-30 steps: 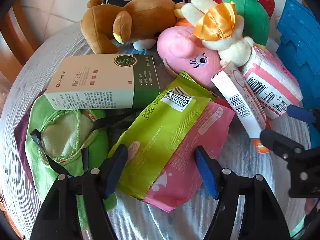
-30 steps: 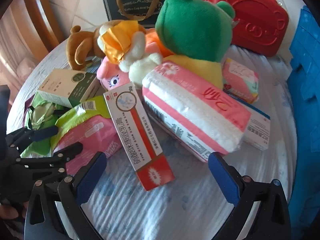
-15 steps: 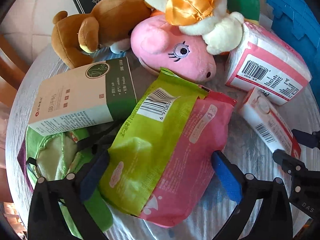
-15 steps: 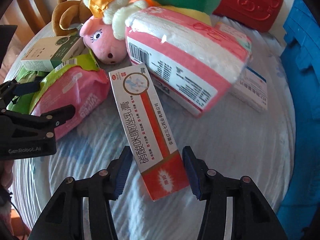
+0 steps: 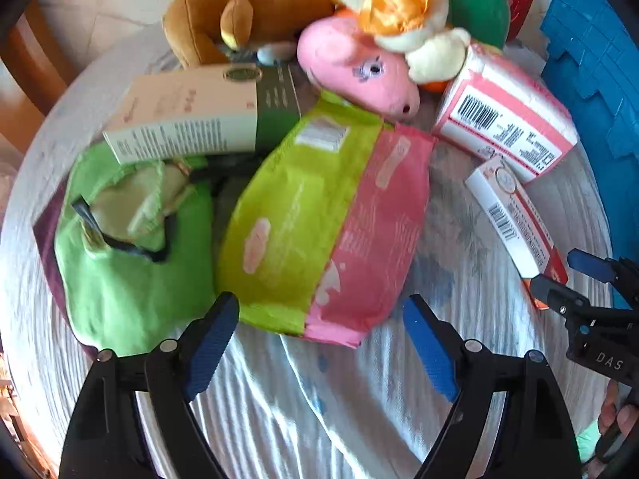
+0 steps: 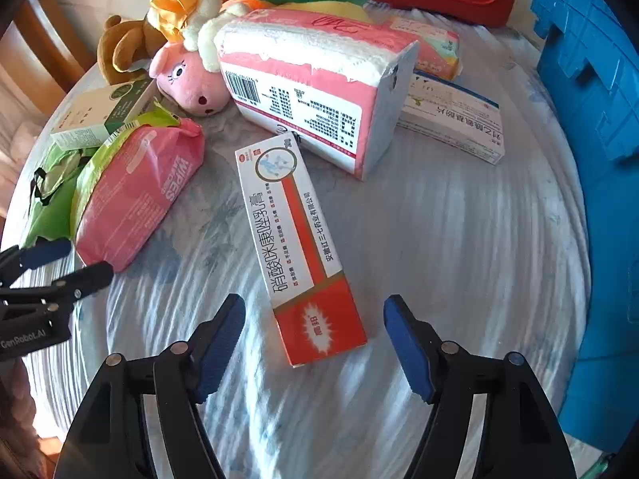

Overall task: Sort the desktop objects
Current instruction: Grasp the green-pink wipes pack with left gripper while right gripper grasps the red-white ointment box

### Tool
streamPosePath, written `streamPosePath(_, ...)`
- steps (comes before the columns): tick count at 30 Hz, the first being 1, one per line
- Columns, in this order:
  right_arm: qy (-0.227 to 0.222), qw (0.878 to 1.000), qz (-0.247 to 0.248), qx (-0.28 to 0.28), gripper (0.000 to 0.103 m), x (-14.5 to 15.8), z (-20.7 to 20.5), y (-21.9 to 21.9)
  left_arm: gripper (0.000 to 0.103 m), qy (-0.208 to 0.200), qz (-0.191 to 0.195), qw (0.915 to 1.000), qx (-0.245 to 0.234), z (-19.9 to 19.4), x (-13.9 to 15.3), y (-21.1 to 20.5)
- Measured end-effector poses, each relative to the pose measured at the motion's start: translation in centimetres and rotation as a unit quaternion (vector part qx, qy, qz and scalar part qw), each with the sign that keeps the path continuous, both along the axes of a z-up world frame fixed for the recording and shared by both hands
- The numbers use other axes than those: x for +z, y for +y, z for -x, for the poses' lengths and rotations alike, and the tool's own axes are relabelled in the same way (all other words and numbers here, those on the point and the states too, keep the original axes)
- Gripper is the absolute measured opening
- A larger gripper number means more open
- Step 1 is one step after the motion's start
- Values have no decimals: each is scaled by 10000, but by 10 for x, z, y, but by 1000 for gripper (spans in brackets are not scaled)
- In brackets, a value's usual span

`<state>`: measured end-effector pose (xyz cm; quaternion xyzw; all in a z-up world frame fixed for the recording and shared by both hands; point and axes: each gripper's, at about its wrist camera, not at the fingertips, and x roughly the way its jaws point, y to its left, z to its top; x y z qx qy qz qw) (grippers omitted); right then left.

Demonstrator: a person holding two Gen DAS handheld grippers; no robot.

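Clutter covered the round table: plush toys, boxes and packets. The left gripper hovered at the near edge of the green wipes packet and the pink wipes packet lying side by side, its jaws closing but clear of both. The right gripper stood over the red end of the long ointment box, which lay flat just beside the tissue pack; its jaws were opening, pads apart from the box.
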<state>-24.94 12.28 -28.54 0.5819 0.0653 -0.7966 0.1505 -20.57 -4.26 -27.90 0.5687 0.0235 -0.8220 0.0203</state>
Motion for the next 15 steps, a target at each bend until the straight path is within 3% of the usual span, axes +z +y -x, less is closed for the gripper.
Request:
streamPosePath(3, 52, 10000, 28, -1, 91, 4, 0, 0, 102, 185, 93, 9990, -388, 14, 13, 3)
streamPosePath(6, 83, 9999, 67, -11, 94, 6, 2, -3, 103, -13, 130, 9985, -523, 41, 0, 0)
streamPosePath(10, 140, 9999, 41, 13, 99, 8, 9, -12, 103, -643, -72, 9953, -723, 69, -42, -8)
streamPosePath(15, 143, 9999, -48, -6, 99, 2, 27, -27, 103, -361, -151, 9966, -718, 66, -43, -7)
